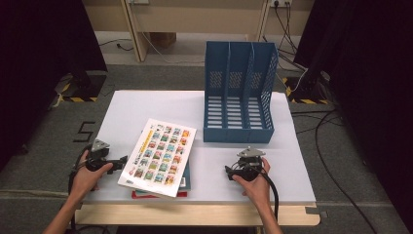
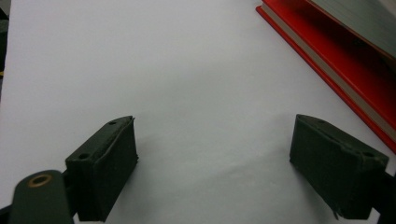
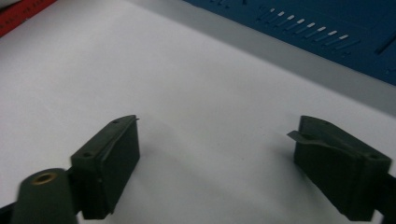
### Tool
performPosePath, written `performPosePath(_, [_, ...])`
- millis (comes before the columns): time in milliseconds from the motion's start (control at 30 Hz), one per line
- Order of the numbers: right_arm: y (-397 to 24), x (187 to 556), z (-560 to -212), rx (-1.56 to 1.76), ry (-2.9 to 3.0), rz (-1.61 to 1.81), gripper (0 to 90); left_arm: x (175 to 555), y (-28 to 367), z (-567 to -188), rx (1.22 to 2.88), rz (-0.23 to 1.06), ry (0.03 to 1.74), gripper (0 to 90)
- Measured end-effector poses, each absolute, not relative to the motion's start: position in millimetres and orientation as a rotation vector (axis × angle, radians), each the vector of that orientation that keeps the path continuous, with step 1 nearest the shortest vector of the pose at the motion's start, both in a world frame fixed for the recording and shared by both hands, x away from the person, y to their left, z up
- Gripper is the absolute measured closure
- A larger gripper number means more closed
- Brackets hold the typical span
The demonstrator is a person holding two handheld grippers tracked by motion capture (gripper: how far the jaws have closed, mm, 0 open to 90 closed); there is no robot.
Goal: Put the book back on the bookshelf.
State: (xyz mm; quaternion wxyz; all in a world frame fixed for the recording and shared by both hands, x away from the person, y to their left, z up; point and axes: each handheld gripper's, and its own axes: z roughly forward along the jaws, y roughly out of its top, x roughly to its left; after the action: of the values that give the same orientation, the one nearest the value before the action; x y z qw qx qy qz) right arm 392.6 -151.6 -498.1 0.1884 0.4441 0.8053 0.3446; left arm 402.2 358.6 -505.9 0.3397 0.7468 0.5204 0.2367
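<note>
Jaws of both grippers stand wide with nothing between them, resting low over the white bench (image 1: 146,105). Just ahead of the left gripper (image 1: 122,159) lies a stack of books (image 1: 158,151): a white one on top, its cover a grid of small colour pictures with a yellow strip along one edge, over a teal one and a red one (image 2: 345,70) at the bottom; the print is too small to read. Beyond the right gripper (image 1: 229,170), near it, stands a blue three-slot file rack (image 1: 238,90), slotted and perforated. Grey carpet surrounds the bench, with a "5" marked on the floor (image 1: 84,130) to the left gripper's far side, black curtains, cables and yellow-black striped stand bases.
</note>
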Motion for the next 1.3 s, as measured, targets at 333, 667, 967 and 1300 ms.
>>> performPosePath(333, [-149.7, 390.4, -495.7, 1.254, 2.266, 1.02, 15.8, 398.9, 361.0, -504.3, 1.919, 0.567, 1.353, 15.1])
performPosePath(667, [-142.7, 387.1, -491.7, 1.231, 2.274, 1.106, 18.2, 387.0, 360.6, -492.2, 1.807, 0.478, 1.351, 15.2])
performPosePath(967, [-132.7, 384.4, -490.1, 1.189, 2.3, 1.139, 20.4, 381.1, 352.0, -484.7, 1.824, 0.473, 1.308, 15.2])
performPosePath(1300, [-122.2, 382.7, -485.6, 1.171, 2.293, 1.256, 23.0, 376.9, 348.2, -477.9, 1.854, 0.461, 1.294, 21.5])
